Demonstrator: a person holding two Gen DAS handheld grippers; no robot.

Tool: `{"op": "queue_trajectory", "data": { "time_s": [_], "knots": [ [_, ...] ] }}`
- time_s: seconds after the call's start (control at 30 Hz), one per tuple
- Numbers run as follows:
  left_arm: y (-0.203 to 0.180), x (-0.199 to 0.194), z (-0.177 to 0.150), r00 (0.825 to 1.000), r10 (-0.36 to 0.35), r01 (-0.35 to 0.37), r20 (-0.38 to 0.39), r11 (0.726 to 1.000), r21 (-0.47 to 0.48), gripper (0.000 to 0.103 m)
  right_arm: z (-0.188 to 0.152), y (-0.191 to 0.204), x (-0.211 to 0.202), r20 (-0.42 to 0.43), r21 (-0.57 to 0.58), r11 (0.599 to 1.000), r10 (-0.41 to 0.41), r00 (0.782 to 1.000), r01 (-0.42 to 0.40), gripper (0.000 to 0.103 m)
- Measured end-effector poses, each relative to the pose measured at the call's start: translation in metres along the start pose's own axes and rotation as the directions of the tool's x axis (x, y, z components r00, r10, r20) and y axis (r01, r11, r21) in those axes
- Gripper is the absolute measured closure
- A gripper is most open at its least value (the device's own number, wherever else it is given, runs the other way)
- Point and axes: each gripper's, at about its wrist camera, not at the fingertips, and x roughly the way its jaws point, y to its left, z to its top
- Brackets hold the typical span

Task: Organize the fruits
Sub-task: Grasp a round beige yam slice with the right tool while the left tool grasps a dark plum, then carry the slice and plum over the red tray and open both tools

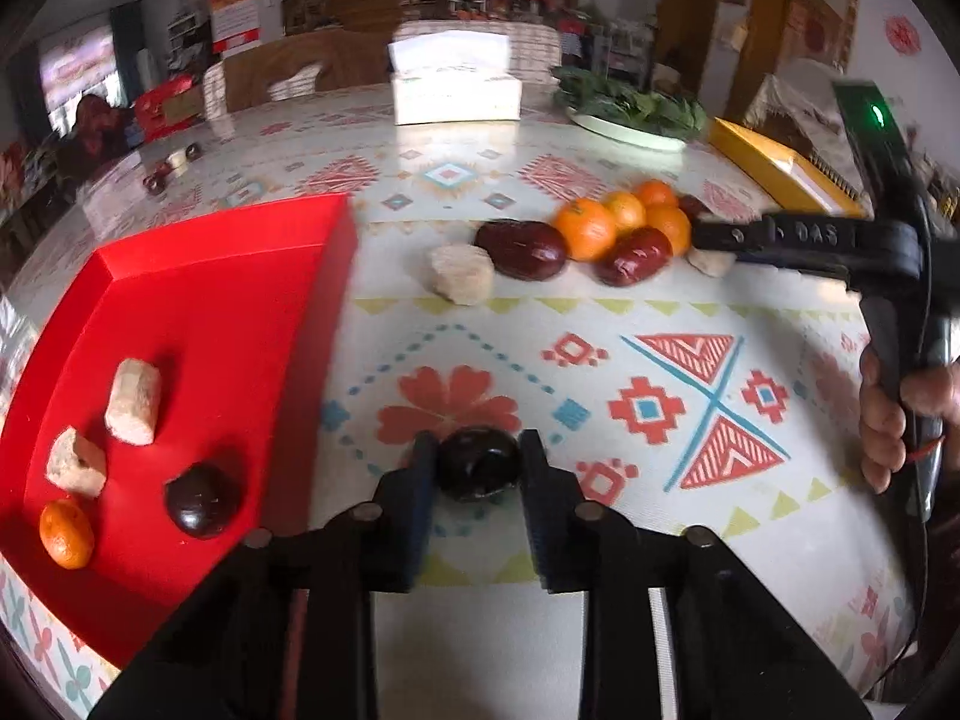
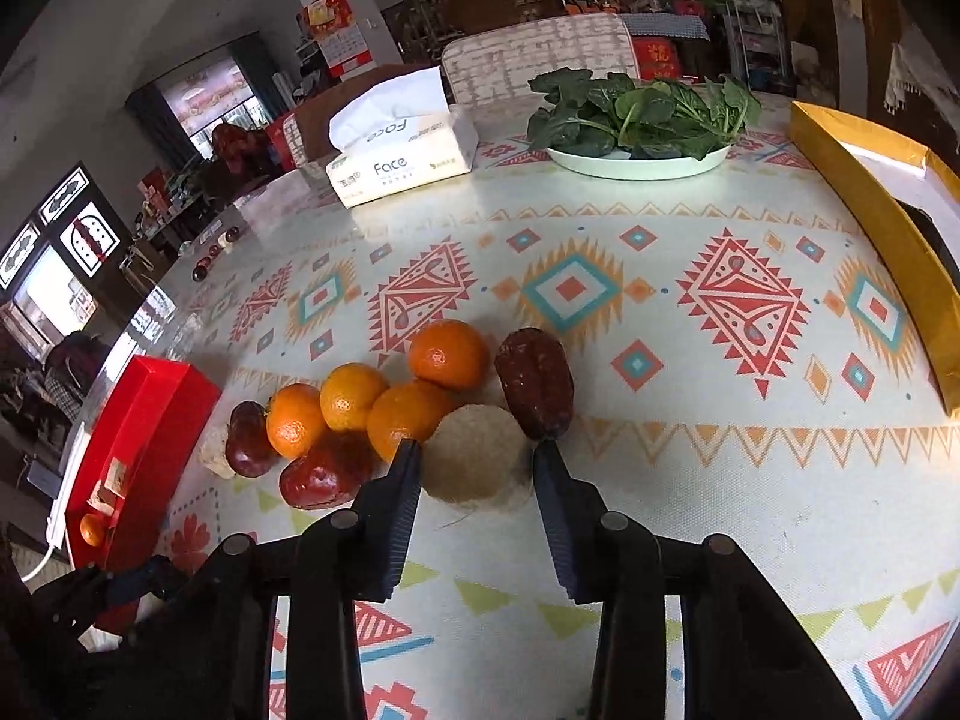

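My left gripper (image 1: 477,459) is shut on a dark round fruit (image 1: 478,461), held above the table just right of the red tray (image 1: 198,300). The tray holds two beige pieces (image 1: 133,393), a dark fruit (image 1: 201,499) and a small orange (image 1: 66,534). My right gripper (image 2: 474,450) is open, its fingers on either side of a beige round piece (image 2: 474,450) on the table. Behind it lies a pile of several oranges (image 2: 447,355) and dark red fruits (image 2: 534,381). The pile shows in the left wrist view (image 1: 585,228), with the right gripper (image 1: 705,240) reaching into it.
A tissue box (image 2: 399,165), a plate of green leaves (image 2: 639,159) and a yellow box (image 2: 870,228) stand at the table's far side. Another beige piece (image 1: 462,273) lies left of the pile. Small dark items (image 2: 219,249) lie at the far left edge.
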Motion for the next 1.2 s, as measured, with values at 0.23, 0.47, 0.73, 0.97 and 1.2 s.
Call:
{"op": "queue_trajectory", "data": {
  "time_s": [0.23,0.47,0.73,0.97,1.2],
  "knots": [
    [-0.008,-0.007,-0.005,0.999,-0.04,0.04,0.014,0.999,0.02,0.078,-0.002,-0.008,-0.009,0.017,0.04,0.999,0.002,1.0,-0.002,0.061],
    [-0.011,-0.028,-0.002,0.995,-0.065,0.065,0.071,0.998,0.0,0.078,-0.002,-0.012,-0.024,0.064,0.065,0.997,0.035,0.997,-0.039,0.061],
    [0.027,-0.063,0.001,0.988,-0.025,0.036,0.154,0.997,-0.072,0.078,-0.005,-0.005,-0.043,0.078,0.117,0.971,0.202,0.976,-0.211,0.061],
    [0.108,-0.092,0.002,0.974,0.111,-0.072,0.195,0.978,-0.194,0.078,0.006,0.059,-0.049,0.035,0.034,0.962,0.268,0.963,-0.27,0.061],
    [0.178,-0.096,0.01,0.961,0.22,-0.166,0.167,0.944,-0.284,0.078,0.008,0.155,-0.021,-0.07,-0.08,0.93,0.353,0.933,-0.358,0.061]
  ]
}}
